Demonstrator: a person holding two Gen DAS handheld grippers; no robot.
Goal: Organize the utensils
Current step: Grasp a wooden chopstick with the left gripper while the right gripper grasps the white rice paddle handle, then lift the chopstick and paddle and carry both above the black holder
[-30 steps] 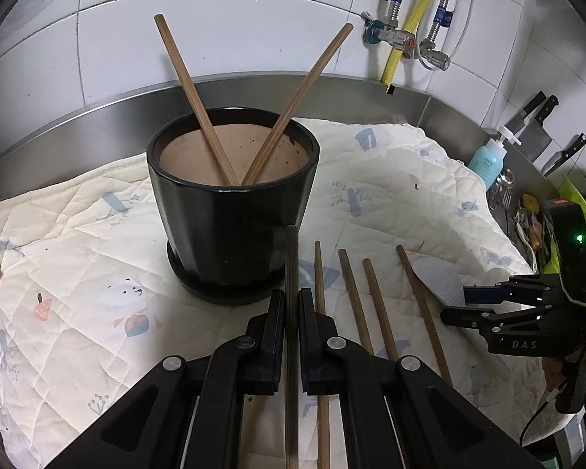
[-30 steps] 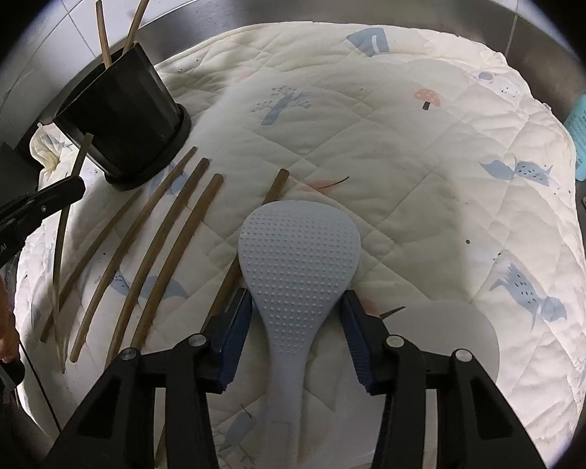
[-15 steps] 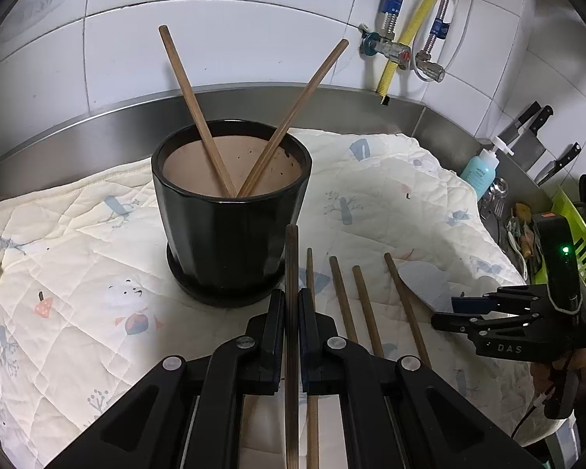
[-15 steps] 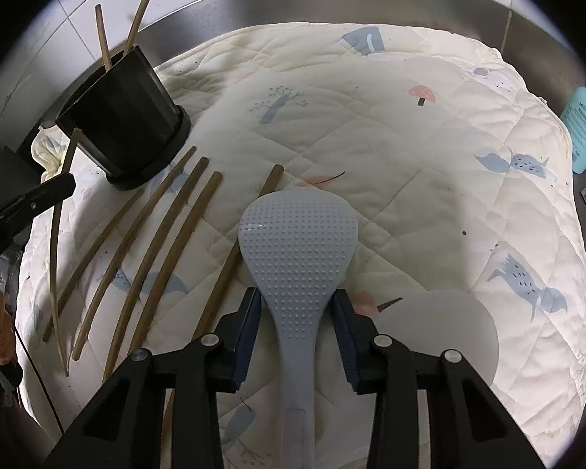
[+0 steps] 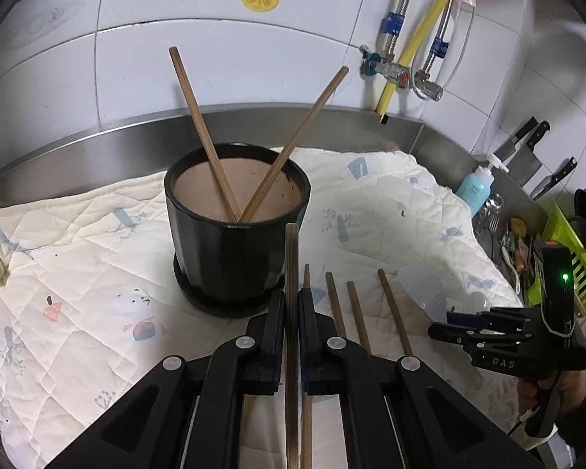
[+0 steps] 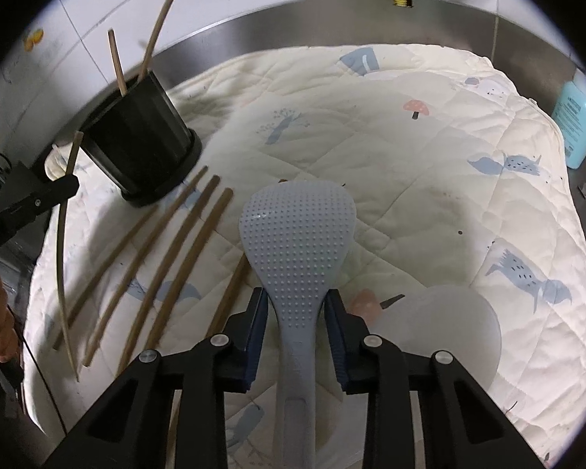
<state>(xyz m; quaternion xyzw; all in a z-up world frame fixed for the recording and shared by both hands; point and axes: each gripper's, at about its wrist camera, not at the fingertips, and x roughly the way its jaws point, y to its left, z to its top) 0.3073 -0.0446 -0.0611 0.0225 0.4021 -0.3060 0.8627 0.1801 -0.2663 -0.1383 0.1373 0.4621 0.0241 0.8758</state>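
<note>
My left gripper (image 5: 292, 297) is shut on a brown chopstick (image 5: 292, 258), held upright-tilted just in front of the black pot (image 5: 234, 242). Two chopsticks (image 5: 199, 125) lean inside the pot. Several more chopsticks (image 5: 357, 312) lie side by side on the quilted cloth (image 5: 78, 273). In the right wrist view a grey dimpled rice paddle (image 6: 299, 230) lies on the cloth over one chopstick (image 6: 230, 293). My right gripper (image 6: 297, 297) straddles the paddle's neck, its jaws closing, with a thin gap still showing at each pad.
A white round paddle (image 6: 461, 328) lies on the cloth right of my right gripper. A blue bottle (image 5: 474, 187), knives (image 5: 527, 152) and a green rack (image 5: 566, 242) stand at the right. The steel counter rim (image 5: 332, 117) and tiled wall close the back.
The right gripper's jaws have narrowed around the rice paddle's neck. The left gripper keeps its hold on the chopstick and has barely moved.
</note>
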